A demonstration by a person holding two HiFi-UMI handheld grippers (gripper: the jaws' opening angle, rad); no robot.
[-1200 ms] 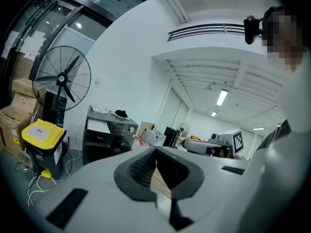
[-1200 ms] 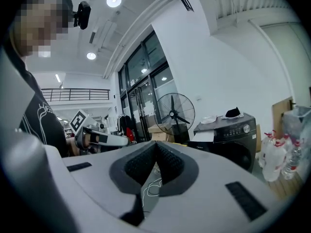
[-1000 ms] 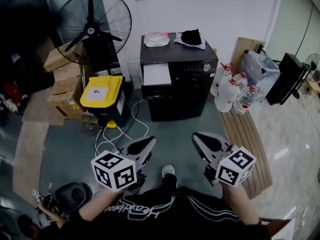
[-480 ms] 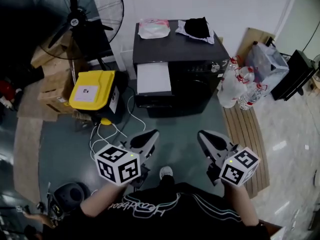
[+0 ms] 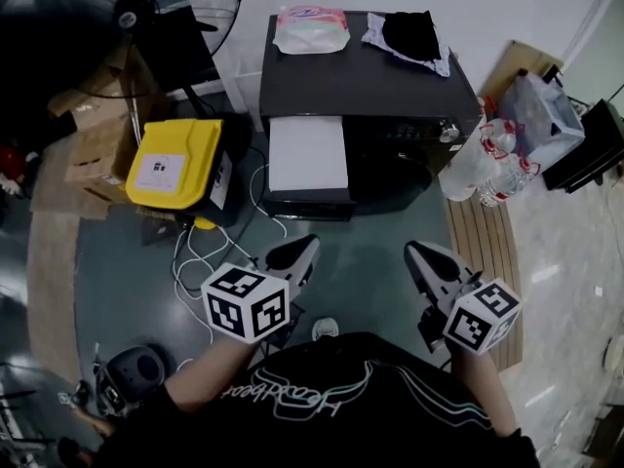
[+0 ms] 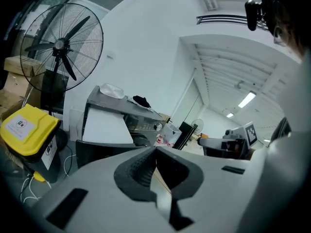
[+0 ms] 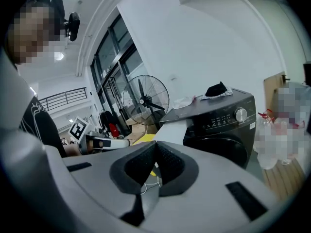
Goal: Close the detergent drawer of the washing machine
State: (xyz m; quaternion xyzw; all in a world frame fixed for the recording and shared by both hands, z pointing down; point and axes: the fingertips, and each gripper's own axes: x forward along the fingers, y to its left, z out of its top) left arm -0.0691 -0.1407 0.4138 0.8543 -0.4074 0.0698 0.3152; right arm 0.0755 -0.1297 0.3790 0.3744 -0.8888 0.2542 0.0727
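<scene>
A dark grey washing machine (image 5: 361, 76) stands against the white wall, with its white detergent drawer (image 5: 307, 153) pulled far out at the upper left of the front. The drawer (image 6: 104, 125) also shows in the left gripper view, and the machine's dial (image 7: 240, 113) in the right gripper view. My left gripper (image 5: 300, 251) hovers a little short of the drawer, jaws shut on nothing. My right gripper (image 5: 419, 255) hangs level with it to the right, before the round door, also shut and empty.
A yellow-lidded bin (image 5: 175, 164) sits left of the machine, with white cables (image 5: 200, 261) on the floor and a large fan (image 5: 146, 13) behind. Plastic bottles and bags (image 5: 492, 164) stand at the right by wooden planks (image 5: 483, 252). A packet (image 5: 310, 29) and black cloth (image 5: 409, 35) lie on top.
The view has drawn closer to the washing machine over the second. Both grippers have advanced toward its front and stay shut.
</scene>
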